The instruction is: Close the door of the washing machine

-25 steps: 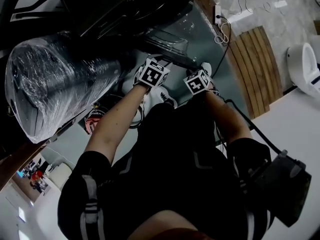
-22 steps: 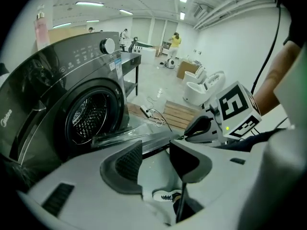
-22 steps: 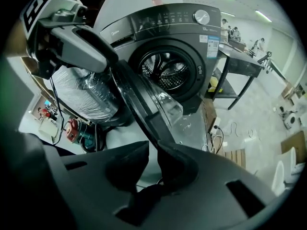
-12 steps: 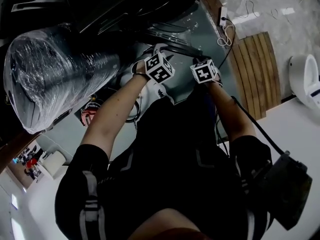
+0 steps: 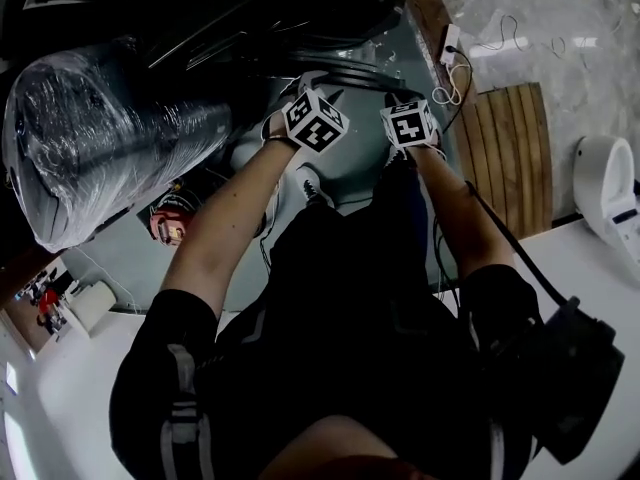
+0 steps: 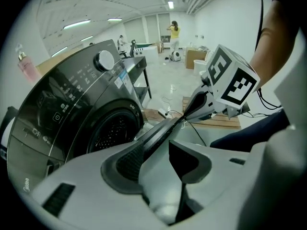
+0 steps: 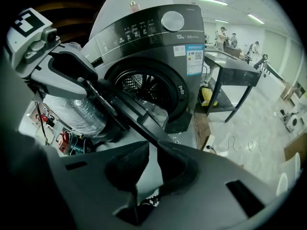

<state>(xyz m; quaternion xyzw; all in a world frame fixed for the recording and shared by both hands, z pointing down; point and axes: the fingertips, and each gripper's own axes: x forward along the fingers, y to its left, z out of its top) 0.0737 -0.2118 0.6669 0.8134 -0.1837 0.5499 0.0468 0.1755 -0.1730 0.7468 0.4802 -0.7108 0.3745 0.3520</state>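
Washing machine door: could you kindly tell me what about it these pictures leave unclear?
- Right gripper view: whether the right gripper presses on the rim of the door; the jaw bodies hide the contact.
- Left gripper view: the door is edge-on, its glass unseen.
- Head view: the door is dark, and the marker cubes cover where the jaws meet it.

We count one washing machine (image 7: 153, 56) with one door (image 7: 144, 114), two grippers, the left gripper (image 6: 158, 147) and the right gripper (image 7: 152, 147), one plastic-wrapped duct (image 5: 100, 148), one pink bottle (image 6: 26, 66), one slatted wooden board (image 5: 510, 158), one power strip (image 5: 450, 43) and one black metal table (image 7: 235, 71).
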